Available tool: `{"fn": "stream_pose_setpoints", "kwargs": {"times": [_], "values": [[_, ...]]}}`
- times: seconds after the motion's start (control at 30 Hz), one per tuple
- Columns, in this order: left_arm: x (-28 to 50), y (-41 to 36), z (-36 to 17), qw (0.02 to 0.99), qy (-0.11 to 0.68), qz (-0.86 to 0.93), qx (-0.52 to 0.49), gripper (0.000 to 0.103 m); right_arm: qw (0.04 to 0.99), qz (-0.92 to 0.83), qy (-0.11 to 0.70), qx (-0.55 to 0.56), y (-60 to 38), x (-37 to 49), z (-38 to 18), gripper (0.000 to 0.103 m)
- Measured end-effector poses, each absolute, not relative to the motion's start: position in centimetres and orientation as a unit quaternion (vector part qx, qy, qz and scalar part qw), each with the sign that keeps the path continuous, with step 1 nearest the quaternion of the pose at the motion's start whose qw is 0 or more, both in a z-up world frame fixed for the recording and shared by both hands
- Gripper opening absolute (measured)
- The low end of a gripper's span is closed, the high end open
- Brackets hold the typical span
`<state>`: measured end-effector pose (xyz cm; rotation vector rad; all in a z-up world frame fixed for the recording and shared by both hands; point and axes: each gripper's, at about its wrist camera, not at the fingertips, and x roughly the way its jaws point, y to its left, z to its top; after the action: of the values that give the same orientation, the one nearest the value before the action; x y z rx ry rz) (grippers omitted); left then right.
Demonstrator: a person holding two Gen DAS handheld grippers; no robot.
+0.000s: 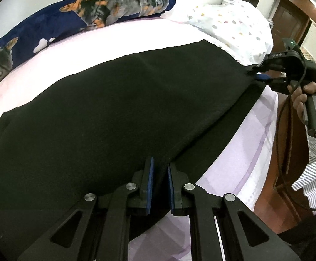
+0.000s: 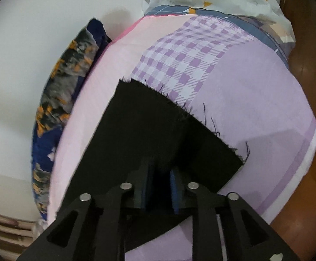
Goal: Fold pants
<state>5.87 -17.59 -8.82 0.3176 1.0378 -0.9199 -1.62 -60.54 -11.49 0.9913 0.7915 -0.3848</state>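
Pants (image 1: 118,108) lie spread lengthwise on the bed (image 1: 92,41), near its front edge, one black layer over another.

Left gripper (image 1: 159,187): fingers pinched on a raised ridge of cloth at the near edge. Right gripper (image 1: 258,74): clamped on the same edge toward the leg end (seen from the left view; its own view shows cloth between the pads (image 2: 175,193)).

Likely reason: two holds along one long edge keep it taut, so the leg can be carried across without sagging.

Cloth: matte black, flat, few creases. Hem (image 2: 179,108) is raw, with loose threads. A lower layer shows as a strip along the front.

Blanket (image 1: 75,19) and pillow (image 1: 229,26) lie behind, well apart.
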Motion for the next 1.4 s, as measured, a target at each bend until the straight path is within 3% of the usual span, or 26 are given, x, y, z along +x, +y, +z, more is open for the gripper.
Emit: {"fn": "stream_pose_setpoints", "kwargs": {"times": [0.07,0.17,0.2,0.23,0.27,0.57,1.13,1.2,1.27,1.33,1.4], "values": [[5.8,-17.7,-8.8,0.758,0.477,-0.420,0.148,0.013,0.788,-0.178,0.353,0.472,-61.2,-1.8,-11.6,0.031],[5.6,-17.7,-8.7,0.759,0.477,-0.416,0.152,0.013,0.788,-0.180,0.343,0.478,-62.4,-2.0,-11.7,0.031],[5.6,-17.8,-8.7,0.760,0.477,-0.414,0.154,0.013,0.791,-0.177,0.343,0.475,-62.6,-2.2,-11.6,0.028],[5.4,-17.8,-8.7,0.760,0.477,-0.413,0.156,0.013,0.794,-0.174,0.347,0.468,-62.7,-2.1,-11.5,0.010],[5.2,-17.8,-8.6,0.761,0.476,-0.412,0.159,0.013,0.799,-0.174,0.355,0.452,-62.8,-1.8,-11.3,0.005],[4.4,-17.9,-8.2,0.758,0.460,-0.425,0.180,0.013,0.838,-0.177,0.352,0.377,-61.6,-3.4,-7.8,0.004],[3.8,-17.8,-8.6,0.746,0.460,-0.447,0.179,0.014,0.820,-0.230,0.382,0.359,-61.4,-4.6,-10.9,0.002],[4.0,-17.7,-8.7,0.744,0.463,-0.449,0.173,0.016,0.818,-0.230,0.389,0.356,-61.4,-4.4,-10.8,0.004],[4.3,-17.5,-8.5,0.744,0.470,-0.450,0.154,0.020,0.815,-0.246,0.397,0.343,-61.4,-4.5,-10.1,0.026],[4.5,-17.1,-8.1,0.743,0.471,-0.455,0.137,0.021,0.817,-0.263,0.392,0.332,-61.3,-4.9,-9.2,0.037],[4.7,-16.5,-7.3,0.745,0.467,-0.459,0.125,0.034,0.822,-0.277,0.385,0.314,-61.2,-5.2,-8.0,0.037]]}}
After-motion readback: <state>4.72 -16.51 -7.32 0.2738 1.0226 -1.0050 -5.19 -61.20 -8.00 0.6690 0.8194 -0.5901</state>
